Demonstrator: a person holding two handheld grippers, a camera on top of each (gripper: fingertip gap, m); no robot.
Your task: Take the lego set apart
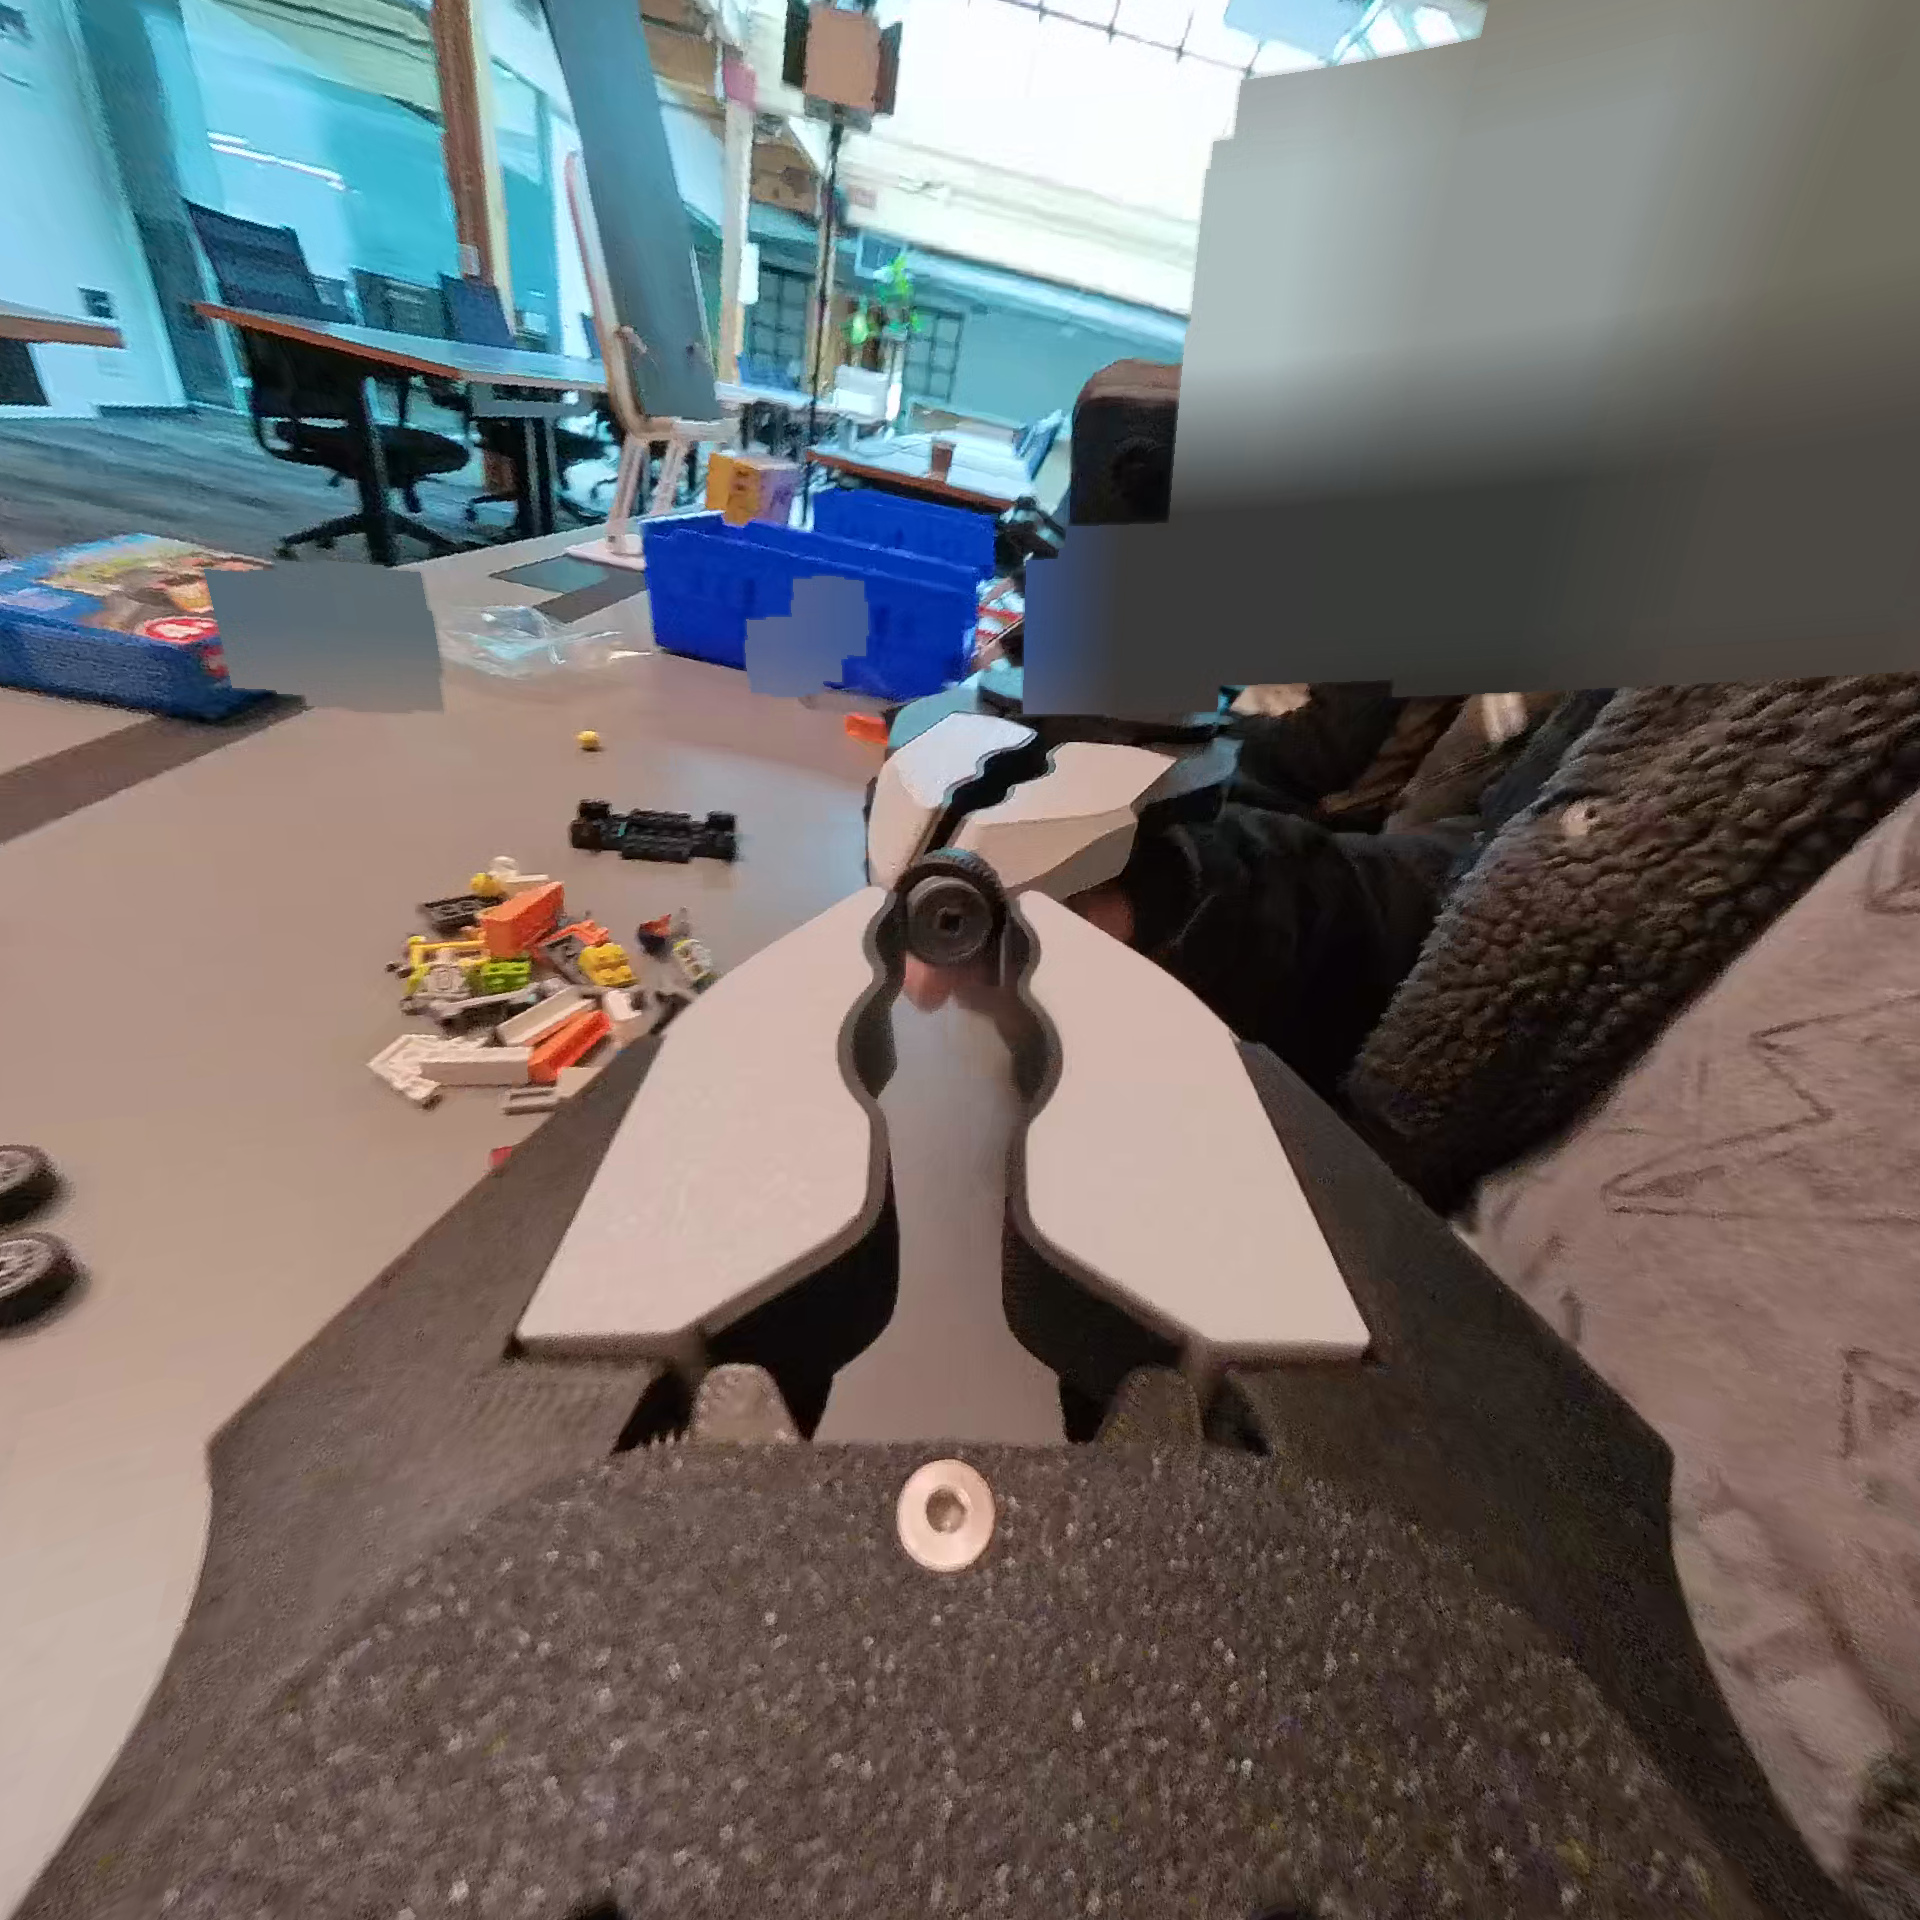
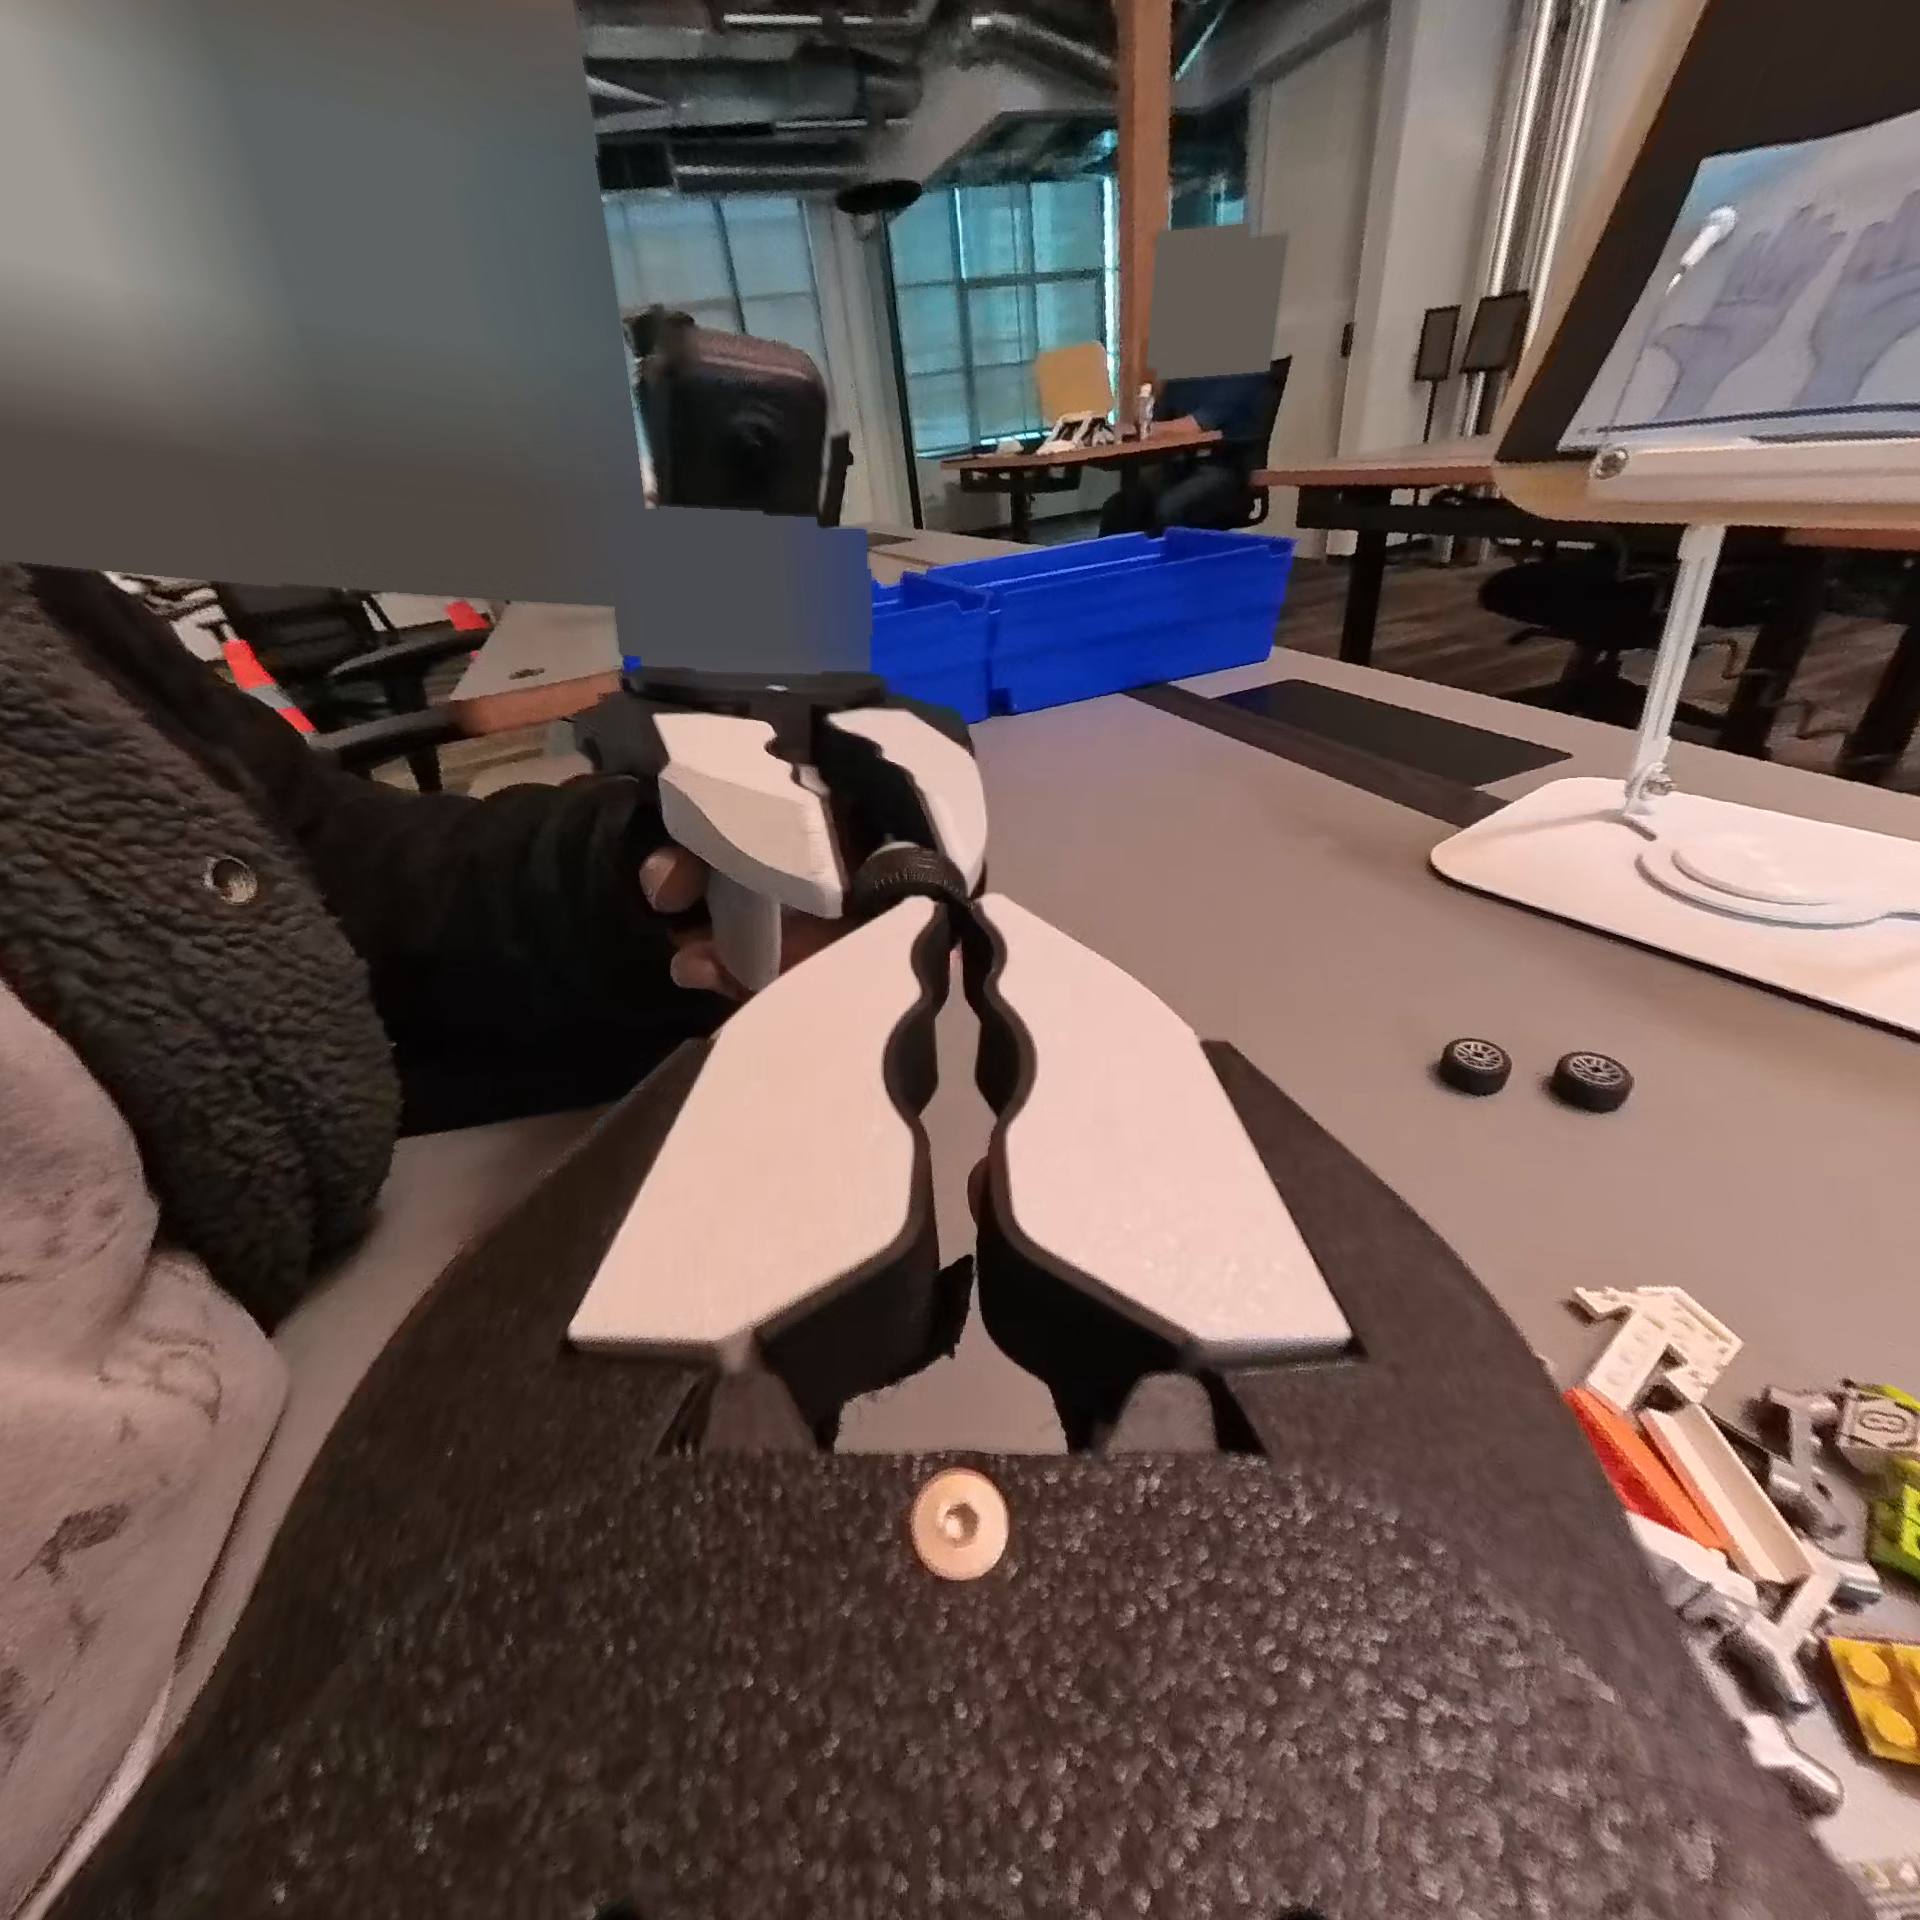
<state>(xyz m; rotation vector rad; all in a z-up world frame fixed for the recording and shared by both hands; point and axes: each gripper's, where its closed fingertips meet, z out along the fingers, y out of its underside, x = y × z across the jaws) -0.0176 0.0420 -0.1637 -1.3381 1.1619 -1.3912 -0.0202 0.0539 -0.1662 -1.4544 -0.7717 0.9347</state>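
Observation:
A small black wheel [image 1: 948, 920] sits between the fingertips of my left gripper [image 1: 948, 935], which is shut on it above the grey table [image 1: 260, 883]. My right gripper [image 2: 951, 920] is nearly fully shut, with its tips at the edge of the same wheel [image 2: 909, 878]. Each gripper faces the other: the right one shows in the left wrist view [image 1: 940, 868], the left one in the right wrist view [image 2: 894, 883]. A pile of loose bricks [image 1: 520, 987] lies on the table and also shows in the right wrist view [image 2: 1766, 1475]. A black chassis [image 1: 652, 831] lies behind it.
Two loose wheels [image 2: 1475, 1068] lie on the table, also at the left edge of the left wrist view [image 1: 26, 1226]. Blue bins [image 1: 810, 592] and a set box [image 1: 104, 623] stand at the back. A white stand base [image 2: 1714, 883] is at the right. A person's fleece sleeve [image 2: 187, 831] is close by. The grippers are tip to tip, or close to it.

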